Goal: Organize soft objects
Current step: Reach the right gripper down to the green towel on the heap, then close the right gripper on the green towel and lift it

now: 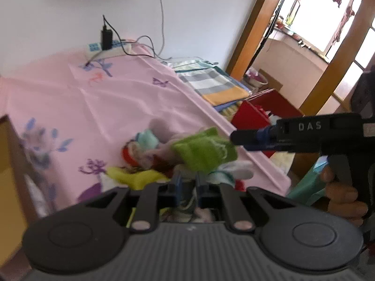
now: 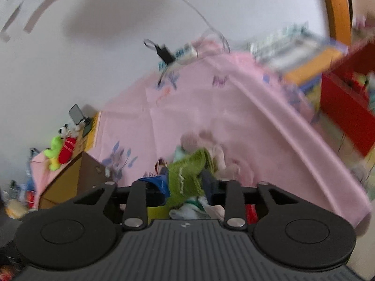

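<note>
Both grippers on one green sock over the soft pile, pink bed sheet.

Green sock (image 1: 204, 151) sits centre-low in the left wrist view, top of the sock pile (image 1: 150, 161) on the pink sheet (image 1: 105, 98). Left gripper (image 1: 187, 182) directly under it, jaws nearly pressed together, pinching the sock's near end as far as the blur lets me tell. Right gripper (image 2: 185, 182) half closed with the same green sock (image 2: 187, 173) between its blue pads; contact likely on both sides. In the left view the right gripper (image 1: 236, 137) comes in from right of frame, tip at the sock's right end. Sock's long axis runs roughly left-right there, so each hand has one end; neither nearer. Judgement: next is stretching or folding it. Red bin (image 1: 255, 114) at bed edge, right.
</note>
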{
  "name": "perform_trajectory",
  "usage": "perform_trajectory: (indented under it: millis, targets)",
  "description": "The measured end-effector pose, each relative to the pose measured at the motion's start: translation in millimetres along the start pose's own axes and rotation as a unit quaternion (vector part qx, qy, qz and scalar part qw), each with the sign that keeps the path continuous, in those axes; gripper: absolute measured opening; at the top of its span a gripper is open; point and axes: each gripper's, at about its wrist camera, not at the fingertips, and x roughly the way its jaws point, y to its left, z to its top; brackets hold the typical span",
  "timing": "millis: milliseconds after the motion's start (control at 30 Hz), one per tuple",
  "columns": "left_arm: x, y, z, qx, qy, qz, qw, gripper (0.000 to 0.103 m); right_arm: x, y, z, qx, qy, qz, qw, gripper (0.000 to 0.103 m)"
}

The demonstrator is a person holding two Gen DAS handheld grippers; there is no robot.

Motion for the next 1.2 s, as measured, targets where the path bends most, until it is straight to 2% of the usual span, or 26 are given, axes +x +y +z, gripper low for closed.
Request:
perform_trajectory:
  millis: [67, 100, 133, 200, 367, 400, 433, 467, 500, 533, 633, 700, 800, 933, 1033, 1067, 1100, 1133, 1200]
  targets:
    - [9, -2, 3, -0.012, -0.001, -0.016, 0.9998, 0.03, 4, -10, 5, 0.007, 0.018, 0.013, 1.0, 0.017]
    - [11, -3, 5, -0.019, -0.001, -0.027, 0.9995, 0.06, 4, -12, 6, 0.006, 0.019, 0.013, 1.0, 0.018]
    - [15, -3, 7, -0.027, 0.001, -0.031, 0.9991, 0.08, 5, -14, 7, 0.005, 0.018, 0.009, 1.0, 0.018]
    - [22, -3, 9, -0.038, 0.007, -0.03, 0.9988, 0.092, 8, -19, 11, 0.005, 0.026, 0.014, 1.0, 0.023]
    - [29, -2, 14, -0.062, -0.008, -0.034, 0.9974, 0.094, 19, -24, 21, -0.009, 0.059, 0.037, 0.998, 0.025]
    - [31, -2, 17, -0.063, -0.008, -0.034, 0.9974, 0.091, 22, -26, 23, -0.01, 0.065, 0.037, 0.997, 0.026]
    - [33, -3, 18, -0.062, -0.005, -0.033, 0.9975, 0.069, 24, -28, 23, -0.008, 0.071, 0.042, 0.997, 0.027]
    - [36, -4, 18, -0.064, -0.002, -0.033, 0.9974, 0.054, 27, -29, 24, -0.004, 0.078, 0.047, 0.996, 0.028]
    - [39, -4, 18, -0.065, 0.002, -0.036, 0.9972, 0.025, 30, -31, 25, 0.001, 0.085, 0.052, 0.995, 0.028]
    - [43, -4, 18, -0.066, 0.007, -0.041, 0.997, 0.008, 32, -33, 25, 0.005, 0.09, 0.057, 0.994, 0.028]
    - [54, -5, 17, -0.065, 0.029, -0.039, 0.9967, 0.005, 38, -36, 26, 0.008, 0.104, 0.063, 0.993, 0.024]
    - [56, -4, 15, -0.066, 0.027, -0.027, 0.9971, 0.001, 41, -34, 24, -0.012, 0.105, 0.053, 0.993, 0.015]
    - [54, -5, 14, -0.057, 0.02, -0.02, 0.998, 0.0, 38, -29, 20, -0.042, 0.085, 0.043, 0.995, 0.003]
    - [46, -8, 16, -0.047, 0.008, -0.025, 0.9986, 0.0, 35, -28, 21, -0.046, 0.072, 0.043, 0.995, 0.0]
    - [44, -6, 15, -0.044, 0.009, -0.031, 0.9985, 0.002, 32, -27, 19, -0.043, 0.06, 0.051, 0.996, 0.002]
    - [44, -4, 13, -0.042, 0.01, -0.033, 0.9985, 0.004, 29, -26, 18, -0.043, 0.049, 0.05, 0.997, 0.009]
    - [44, -3, 12, -0.044, 0.012, -0.039, 0.9982, 0.027, 26, -25, 17, -0.046, 0.041, 0.047, 0.997, 0.013]
    - [44, 0, 10, -0.047, 0.014, -0.049, 0.9976, 0.075, 25, -22, 16, -0.052, 0.038, 0.044, 0.997, 0.014]
    - [45, 3, 8, -0.048, 0.02, -0.059, 0.9969, 0.096, 26, -20, 15, -0.052, 0.045, 0.037, 0.997, 0.015]
